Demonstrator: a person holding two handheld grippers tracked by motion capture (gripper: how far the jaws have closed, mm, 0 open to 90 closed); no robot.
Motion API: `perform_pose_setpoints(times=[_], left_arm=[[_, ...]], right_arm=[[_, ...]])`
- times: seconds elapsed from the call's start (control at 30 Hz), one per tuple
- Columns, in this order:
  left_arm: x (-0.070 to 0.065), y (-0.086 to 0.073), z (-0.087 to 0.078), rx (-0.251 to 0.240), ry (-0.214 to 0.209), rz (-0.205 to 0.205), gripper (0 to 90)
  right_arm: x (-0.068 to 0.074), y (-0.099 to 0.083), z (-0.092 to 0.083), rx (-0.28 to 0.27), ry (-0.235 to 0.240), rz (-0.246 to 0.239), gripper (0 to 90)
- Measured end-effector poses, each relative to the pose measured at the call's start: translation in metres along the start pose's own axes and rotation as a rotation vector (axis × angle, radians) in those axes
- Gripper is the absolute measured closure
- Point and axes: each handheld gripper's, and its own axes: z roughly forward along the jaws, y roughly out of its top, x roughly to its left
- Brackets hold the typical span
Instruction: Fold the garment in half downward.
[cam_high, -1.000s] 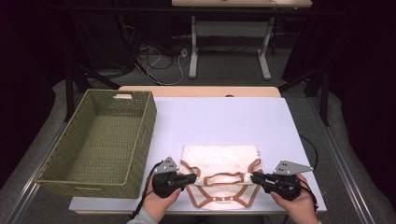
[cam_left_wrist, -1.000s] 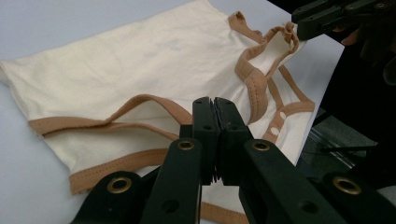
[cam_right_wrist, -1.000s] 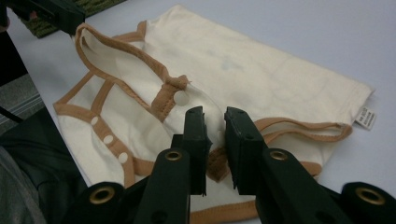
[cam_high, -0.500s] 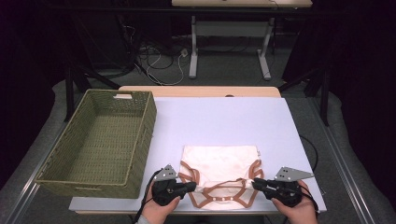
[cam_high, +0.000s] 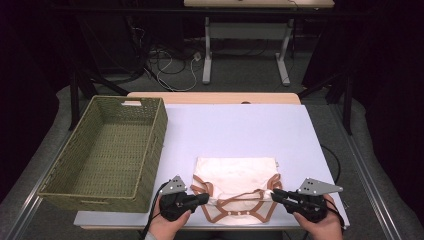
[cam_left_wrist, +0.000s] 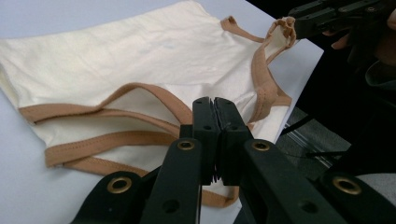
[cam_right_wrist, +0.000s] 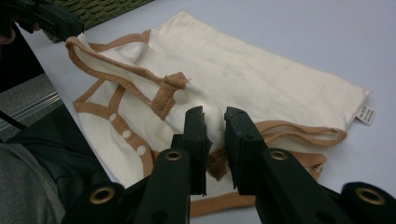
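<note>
Pinching the garment (cam_high: 235, 187) from both sides, the two grippers sit at the near edge of the tabletop (cam_high: 240, 125). In the left gripper view the jaws of the left gripper (cam_left_wrist: 215, 103) are pressed together with almost no gap, clamped on the cloth near a brown-trimmed strap. In the high view that left gripper (cam_high: 204, 198) meets the garment's near left corner, with the person's left hand (cam_high: 167, 222) wrapped round its body. In the right gripper view the jaws of the right gripper (cam_right_wrist: 214, 114) stand a little apart, with a bunched fold of cream cloth and brown trim caught between them; the high view shows the right gripper (cam_high: 276, 193) holding the garment's near right corner, the right hand (cam_high: 320, 222) behind it.

Each gripper view also catches the other gripper farther off, gripping a raised, gathered bit of brown edging. The garment is a cream bodysuit with brown binding and a row of snaps along its lower flap. It lies mostly flat on the pale tabletop, close to the person, with its two held corners lifted slightly. A small white label (cam_right_wrist: 365, 115) sticks out at one far corner.

To the left of the garment, well apart from it, stands a woven green basket (cam_high: 150, 145) on the tabletop's left side.
</note>
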Motion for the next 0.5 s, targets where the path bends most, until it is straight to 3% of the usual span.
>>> perform_pose_setpoints(times=[0.37, 0.47, 0.5], left_arm=[[0.002, -0.015, 0.009, 0.056, -0.003, -0.02, 87.4], [0.003, -0.016, 0.011, 0.06, -0.012, -0.031, 83.8], [0.002, -0.016, 0.011, 0.053, -0.016, -0.032, 81.2]], right_arm=[[0.003, -0.019, 0.008, 0.081, 0.023, 0.018, 78.0], [0.005, -0.021, 0.011, 0.099, 0.039, 0.024, 73.8], [0.005, -0.021, 0.012, 0.082, 0.045, 0.016, 71.8]])
